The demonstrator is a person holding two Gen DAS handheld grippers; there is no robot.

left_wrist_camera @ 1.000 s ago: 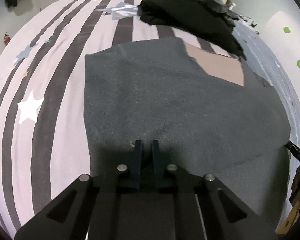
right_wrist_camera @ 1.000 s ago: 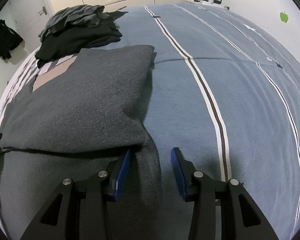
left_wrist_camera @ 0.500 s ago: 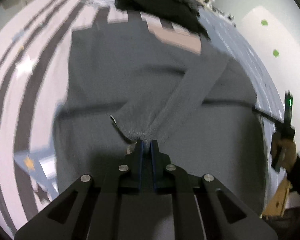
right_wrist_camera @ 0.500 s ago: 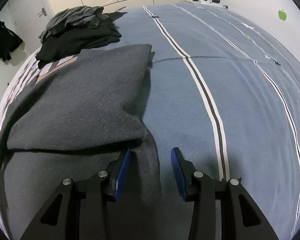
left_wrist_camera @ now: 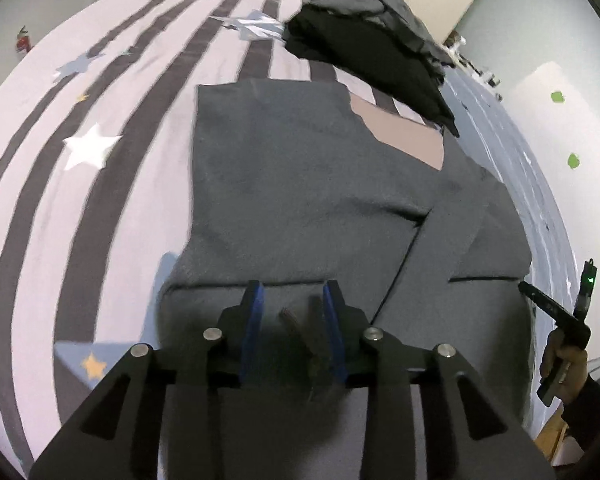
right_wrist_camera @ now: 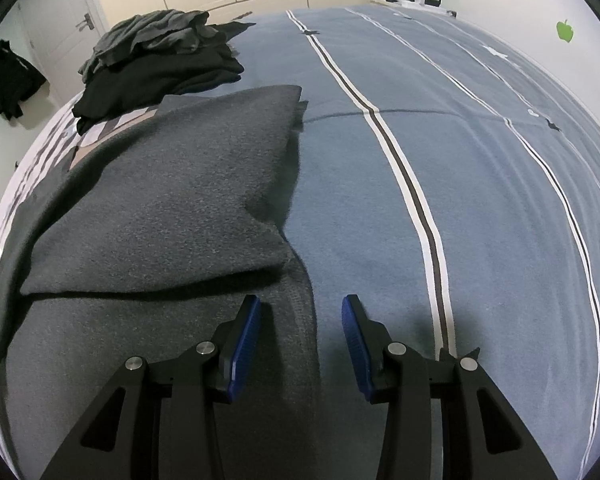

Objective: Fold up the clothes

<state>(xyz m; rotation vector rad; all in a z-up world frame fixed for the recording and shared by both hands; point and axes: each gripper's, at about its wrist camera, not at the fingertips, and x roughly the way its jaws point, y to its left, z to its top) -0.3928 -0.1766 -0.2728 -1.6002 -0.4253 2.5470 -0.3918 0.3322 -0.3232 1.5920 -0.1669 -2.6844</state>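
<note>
Sweater: we see the grey sweater point(left_wrist_camera: 300, 184) lying flat in the middle of the bed point(right_wrist_camera: 420, 184), half on the stripy side and half on the blue side. One sleeve point(left_wrist_camera: 440, 248) lies folded across its front.
Left claw: our left gripper point(left_wrist_camera: 293, 320) is opening right now. Its blue pads are apart, with a bit of the sweater's edge loose between them, and nothing is pinched.
Right claw: our right gripper point(right_wrist_camera: 301, 336) is apart too. It hangs over the sweater's right edge and holds nothing.
Worry one: we think the loose edge may stick to a pad. If we lift away fast, it could drag along and undo the fold.
Worry two: the folded sleeve looks a bit crooked. If we fold on top of it now, the bundle may come out lumpy.
Worry three: the pile of dark clothes point(right_wrist_camera: 156, 64) sits close behind. A big swing could knock it or catch it.
</note>
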